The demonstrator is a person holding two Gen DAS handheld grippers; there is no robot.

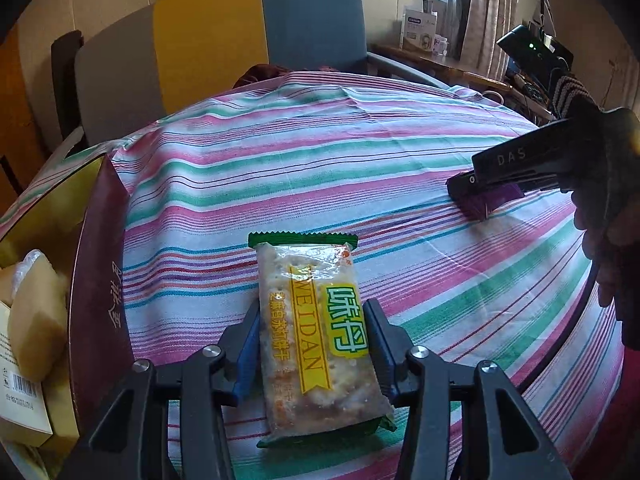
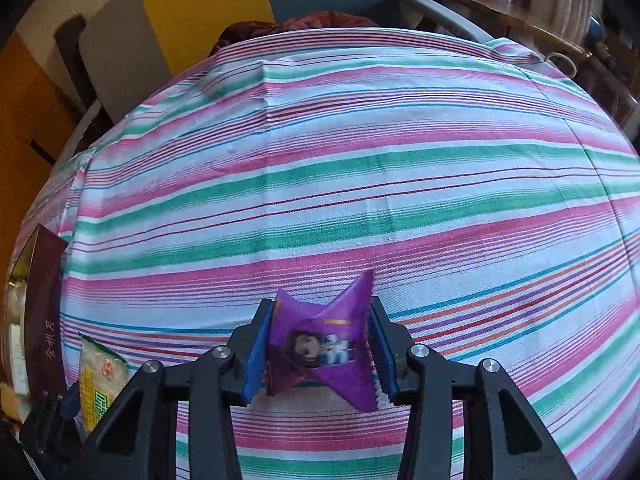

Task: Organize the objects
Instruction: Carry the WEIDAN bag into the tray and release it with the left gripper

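A clear cracker packet [image 1: 304,280] with green ends and a yellow label lies lengthwise between the blue pads of my left gripper [image 1: 313,312], which is shut on its long sides. It is low over the striped tablecloth [image 1: 320,168]. My right gripper [image 2: 320,308] is shut on a small purple snack packet [image 2: 324,344], whose wrapper is crumpled by the squeeze. In the left wrist view, the right gripper [image 1: 466,186] is at the right edge with the purple packet [image 1: 488,202] close to the cloth. In the right wrist view, the cracker packet [image 2: 98,380] is at the lower left.
A maroon box [image 1: 100,280] with a gold inside stands open at the table's left edge and holds wrapped pastries [image 1: 36,320] and a small white carton [image 1: 20,400]. A grey, yellow and blue chair [image 1: 260,32] stands behind the table. A person's hand [image 1: 608,264] holds the right gripper.
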